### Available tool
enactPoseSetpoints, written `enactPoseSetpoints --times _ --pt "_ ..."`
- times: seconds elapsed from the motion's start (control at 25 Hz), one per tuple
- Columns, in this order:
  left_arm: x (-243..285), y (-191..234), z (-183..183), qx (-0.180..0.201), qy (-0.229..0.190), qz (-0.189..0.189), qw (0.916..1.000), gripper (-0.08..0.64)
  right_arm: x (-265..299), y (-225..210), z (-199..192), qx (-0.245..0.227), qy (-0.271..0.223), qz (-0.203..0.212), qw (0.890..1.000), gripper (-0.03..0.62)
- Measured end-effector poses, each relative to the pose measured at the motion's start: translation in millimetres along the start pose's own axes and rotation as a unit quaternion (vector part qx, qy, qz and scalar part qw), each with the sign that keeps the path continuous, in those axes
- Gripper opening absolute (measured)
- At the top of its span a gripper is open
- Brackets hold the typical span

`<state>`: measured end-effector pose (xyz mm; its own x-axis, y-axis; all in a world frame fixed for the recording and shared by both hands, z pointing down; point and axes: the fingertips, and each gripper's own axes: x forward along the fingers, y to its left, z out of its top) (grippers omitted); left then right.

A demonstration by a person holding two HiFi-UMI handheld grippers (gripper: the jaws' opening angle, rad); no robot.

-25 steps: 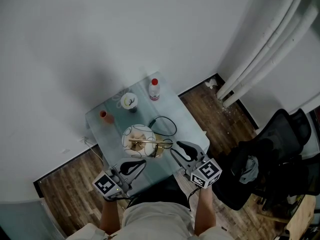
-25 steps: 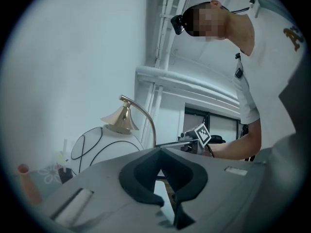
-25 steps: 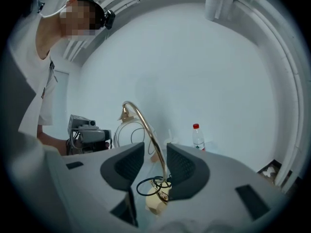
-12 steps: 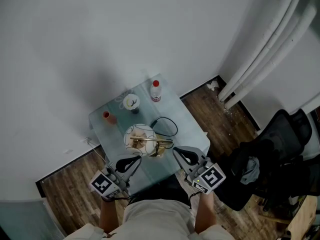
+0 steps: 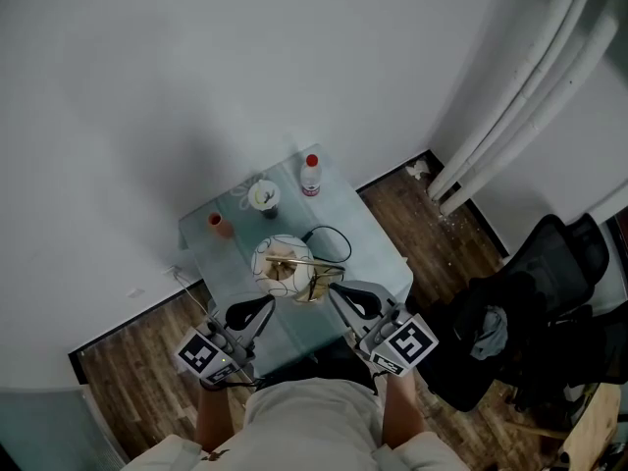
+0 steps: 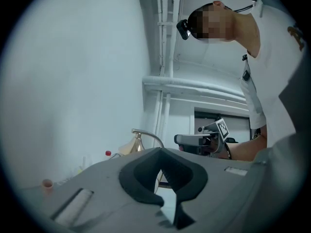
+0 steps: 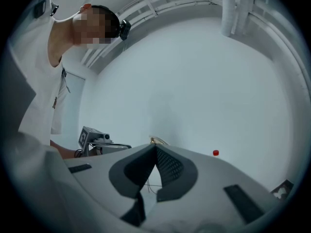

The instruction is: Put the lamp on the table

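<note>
**Lamp on the table, both grippers clear of it**

The lamp, a white patterned globe on a brass arm, rests on the glass table, towards its near edge. Its black cable is looped beside it. A bottle, a cup and a small orange cup stand nearer the wall.

Across the 3 head views the lamp keeps its place relative to these 3 things, so it has been neither lifted nor slid. What has shifted is the framing: the table now sits a little higher and smaller, and more of the person's shirt fills the bottom edge.

The left gripper and the right gripper hover just off the near edge, 1 on each side of the lamp. The jaws of each are pressed together on nothing, as each gripper's own view confirms. The right gripper lies close to the brass base, but contact cannot be made out.

Judged from this layout, the placement is done. All that remains is for the hands to draw away without snagging the cable.
</note>
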<state>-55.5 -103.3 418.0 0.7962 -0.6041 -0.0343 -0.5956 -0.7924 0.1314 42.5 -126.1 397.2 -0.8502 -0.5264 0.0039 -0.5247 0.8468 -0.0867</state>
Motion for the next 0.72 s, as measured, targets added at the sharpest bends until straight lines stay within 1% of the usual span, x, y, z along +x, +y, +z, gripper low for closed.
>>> enactPoseSetpoints --times 0.24,0.52,0.72 --pt "-8.0 0.5 -3.1 -0.002 -0.001 0.002 1.0 0.002 9.9 13.8 -7.2 -0.003 0.016 0.023 1.0 0.002" --pt "-7.9 4.4 -0.9 0.0 -0.008 0.004 1.0 0.002 19.3 15.7 -7.6 -0.006 0.023 0.03 0.999 0.002" --pt "-6.4 4.1 -1.9 0.0 -0.004 0.004 1.0 0.002 20.8 15.9 -8.8 -0.005 0.023 0.031 0.999 0.002"
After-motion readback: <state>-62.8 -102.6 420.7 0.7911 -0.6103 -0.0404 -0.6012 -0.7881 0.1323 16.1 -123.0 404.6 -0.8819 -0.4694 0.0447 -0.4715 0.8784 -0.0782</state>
